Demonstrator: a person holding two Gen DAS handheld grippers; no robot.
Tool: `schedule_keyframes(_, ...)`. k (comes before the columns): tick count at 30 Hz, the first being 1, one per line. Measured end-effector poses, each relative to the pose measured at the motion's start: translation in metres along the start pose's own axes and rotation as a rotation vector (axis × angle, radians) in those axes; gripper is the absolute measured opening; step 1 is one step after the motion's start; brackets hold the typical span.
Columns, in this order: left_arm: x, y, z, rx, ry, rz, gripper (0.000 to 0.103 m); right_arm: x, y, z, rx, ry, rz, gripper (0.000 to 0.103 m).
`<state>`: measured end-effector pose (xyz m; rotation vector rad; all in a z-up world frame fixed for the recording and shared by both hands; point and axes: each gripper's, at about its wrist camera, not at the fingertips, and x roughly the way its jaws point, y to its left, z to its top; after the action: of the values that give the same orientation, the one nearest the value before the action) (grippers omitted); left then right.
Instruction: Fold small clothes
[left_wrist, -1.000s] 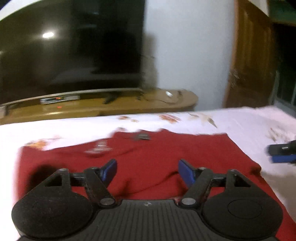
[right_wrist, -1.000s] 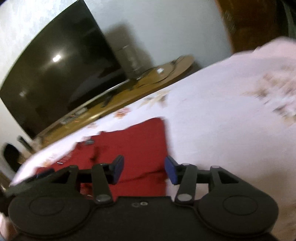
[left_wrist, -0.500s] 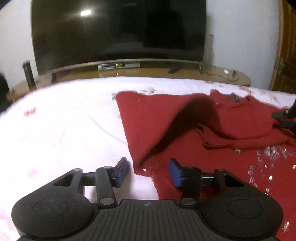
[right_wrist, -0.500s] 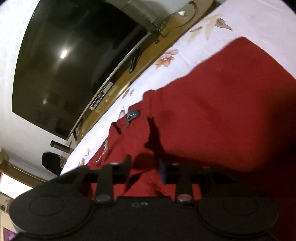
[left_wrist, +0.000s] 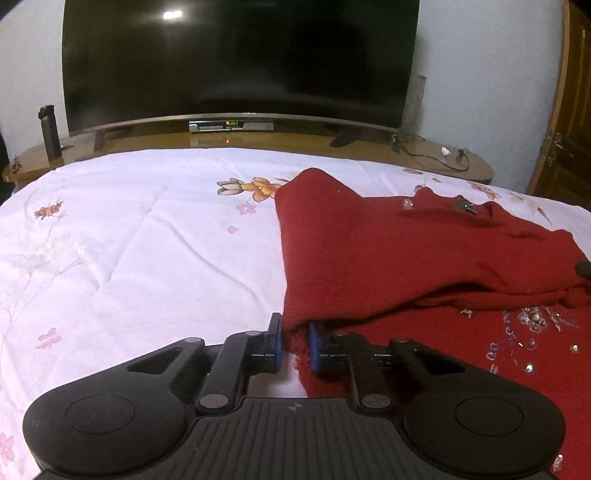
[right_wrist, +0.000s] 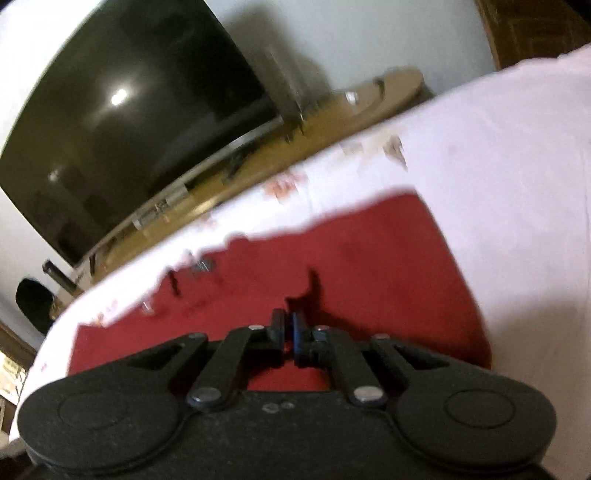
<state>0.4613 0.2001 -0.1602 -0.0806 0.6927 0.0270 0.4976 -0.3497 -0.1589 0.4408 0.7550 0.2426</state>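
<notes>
A: Where's the garment rn?

B: Red knit top (left_wrist: 388, 251) w/ bead trim, lying on the white floral bedsheet (left_wrist: 129, 240), partly folded over itself already. TV (left_wrist: 240, 55) on its wooden stand behind the bed.

A: Left tool?

B: Left tool (left_wrist: 295, 345) is at the near left corner of the top; jaws narrow and closing, cloth edge between the blue pads (left_wrist: 275, 343). Small gap left, so I wouldn't call it a firm pinch yet.

A: Right one?

B: Right tool (right_wrist: 289, 338) fully closed, low over the red fabric. That view's blurry, so can't tell if any cloth is caught between the pads.

A: Risks?

B: Prob three. 1) Left only has a thin bit of hem, so a lift before it clamps could let the corner slip out. 2) If the right closed on nothing, only one side comes up and the fold goes skewed. 3) Knit's stretchy and the beads could snag the under-layer and drag it, bunching things.
</notes>
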Motion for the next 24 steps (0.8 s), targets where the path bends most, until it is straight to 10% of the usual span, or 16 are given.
schedule_keyframes(15, -0.007, 0.001, 0.005, 0.015, 0.027, 0.009, 0.010, -0.010, -0.017, -0.007, -0.016, 0.004, -0.032, 0.006)
schedule_keyframes(18, -0.026, 0.003, 0.003, 0.086, 0.020, 0.025, 0.047, -0.017, -0.015, -0.007, -0.052, 0.010, -0.026, 0.024)
schedule_keyframes(24, -0.047, 0.012, 0.031, 0.037, -0.122, -0.062, 0.049, -0.039, 0.018, 0.003, -0.253, -0.060, 0.026, 0.017)
